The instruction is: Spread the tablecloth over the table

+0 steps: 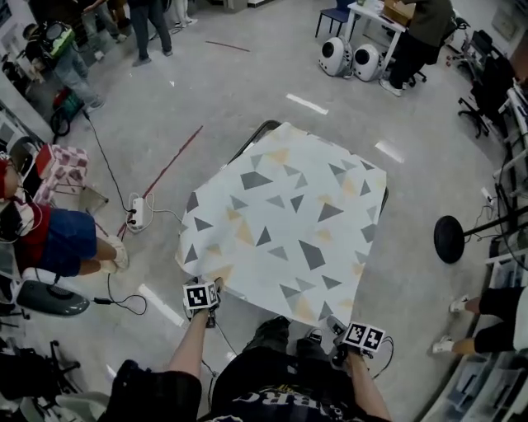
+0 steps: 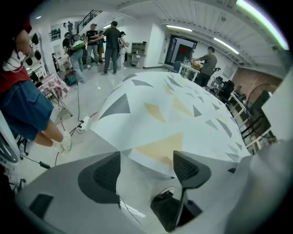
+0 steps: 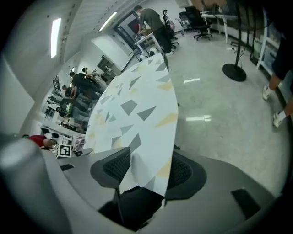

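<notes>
Left gripper (image 2: 147, 167) and right gripper (image 3: 147, 169): jaws apart, unclamped; tablecloth (image 1: 289, 214) near edge lay between each pair, spreading away over table (image 1: 257, 132).

A shared lab or office: bare grey floor (image 1: 239, 91), desk (image 1: 373, 16), swivel chairs (image 1: 488, 86), a power strip (image 1: 137, 213) on a trailing cable, people (image 2: 104, 42) standing about (one group chatting).
</notes>
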Available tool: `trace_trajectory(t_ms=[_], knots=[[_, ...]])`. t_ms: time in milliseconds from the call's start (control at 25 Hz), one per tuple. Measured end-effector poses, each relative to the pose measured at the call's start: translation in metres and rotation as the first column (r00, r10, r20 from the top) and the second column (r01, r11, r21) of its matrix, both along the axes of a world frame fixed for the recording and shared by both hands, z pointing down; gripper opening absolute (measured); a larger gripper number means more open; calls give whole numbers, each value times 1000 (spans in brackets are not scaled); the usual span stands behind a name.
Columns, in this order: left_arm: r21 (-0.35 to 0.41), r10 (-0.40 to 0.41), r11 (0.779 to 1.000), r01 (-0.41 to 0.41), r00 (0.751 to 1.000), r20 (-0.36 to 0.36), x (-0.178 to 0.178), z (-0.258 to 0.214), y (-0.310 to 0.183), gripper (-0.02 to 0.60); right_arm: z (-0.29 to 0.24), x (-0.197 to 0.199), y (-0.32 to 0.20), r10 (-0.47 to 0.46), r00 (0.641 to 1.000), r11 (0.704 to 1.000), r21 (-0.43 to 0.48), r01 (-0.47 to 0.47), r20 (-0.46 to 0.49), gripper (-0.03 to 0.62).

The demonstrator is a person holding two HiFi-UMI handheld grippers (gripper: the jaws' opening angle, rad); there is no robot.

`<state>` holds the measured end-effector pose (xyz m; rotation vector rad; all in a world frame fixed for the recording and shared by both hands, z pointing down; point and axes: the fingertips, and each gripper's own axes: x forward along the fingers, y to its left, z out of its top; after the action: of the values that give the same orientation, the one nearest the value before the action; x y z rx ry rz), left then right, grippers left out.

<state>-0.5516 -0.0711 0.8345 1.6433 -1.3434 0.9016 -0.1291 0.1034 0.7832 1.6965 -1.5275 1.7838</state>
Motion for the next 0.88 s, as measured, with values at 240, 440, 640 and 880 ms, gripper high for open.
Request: trace_trajectory(t_ms=[240,440,640,880], knots=[[108,-7,994,12,999,-50,6,-29,-1,356,-39,45,-14,108,988,991,92,-97,-113,256],[200,106,976,-88,991,-82,35,-63,-14,354,-82,45,-53,68,986,976,214,-35,-150,241],[323,267,920,-221,958,-104,87,-106,-27,349,-126,24,-95,38,986,940,341,19,-159,198],[463,475,812,-355,864,-170,171,-169,-17,300,-189,-6,-113,-40,979,872,472,131,-198,152]])
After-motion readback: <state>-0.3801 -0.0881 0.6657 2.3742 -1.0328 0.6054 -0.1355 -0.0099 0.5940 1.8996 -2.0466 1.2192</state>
